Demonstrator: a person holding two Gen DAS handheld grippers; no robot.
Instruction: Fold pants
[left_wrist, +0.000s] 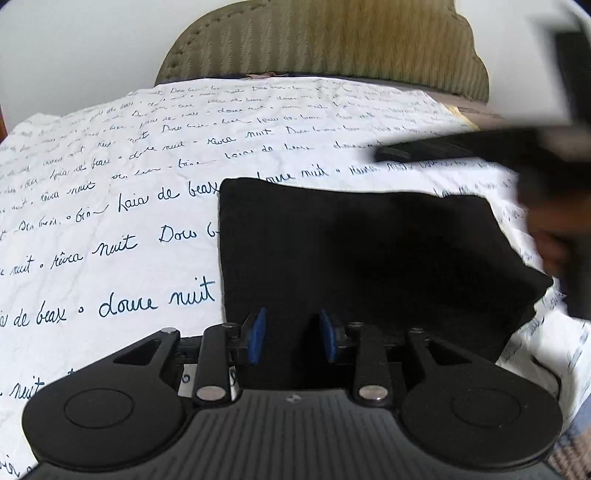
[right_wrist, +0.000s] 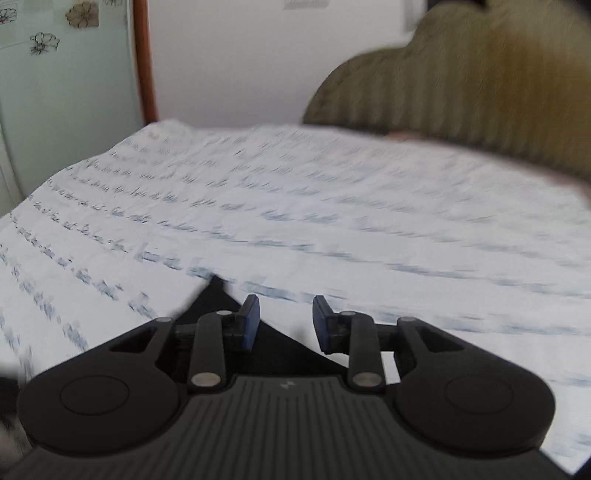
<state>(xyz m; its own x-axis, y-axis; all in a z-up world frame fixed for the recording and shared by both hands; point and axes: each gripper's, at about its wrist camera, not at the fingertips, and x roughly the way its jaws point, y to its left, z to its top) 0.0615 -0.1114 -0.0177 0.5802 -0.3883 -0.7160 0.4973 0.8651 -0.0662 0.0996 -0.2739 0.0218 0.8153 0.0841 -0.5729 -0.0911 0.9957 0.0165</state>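
Observation:
Black pants (left_wrist: 369, 251) lie folded into a flat, roughly square bundle on a white bed sheet (left_wrist: 110, 221) printed with blue handwriting. My left gripper (left_wrist: 292, 334) hovers over the bundle's near left edge. Its blue pads stand apart and I see no cloth pinched between them. My right gripper (right_wrist: 286, 321) is open too, above the sheet (right_wrist: 332, 221), with only a pointed corner of the pants (right_wrist: 218, 299) below and left of its fingers. In the left wrist view the right gripper (left_wrist: 406, 151) shows as a dark blur past the far right of the pants, with a hand (left_wrist: 554, 240) behind it.
An olive ribbed headboard (left_wrist: 325, 40) closes off the far end of the bed and also shows in the right wrist view (right_wrist: 480, 81). A brown door frame (right_wrist: 144, 59) and a pale panel with flower prints (right_wrist: 55, 92) stand off to the left. Wide sheet stretches left of the pants.

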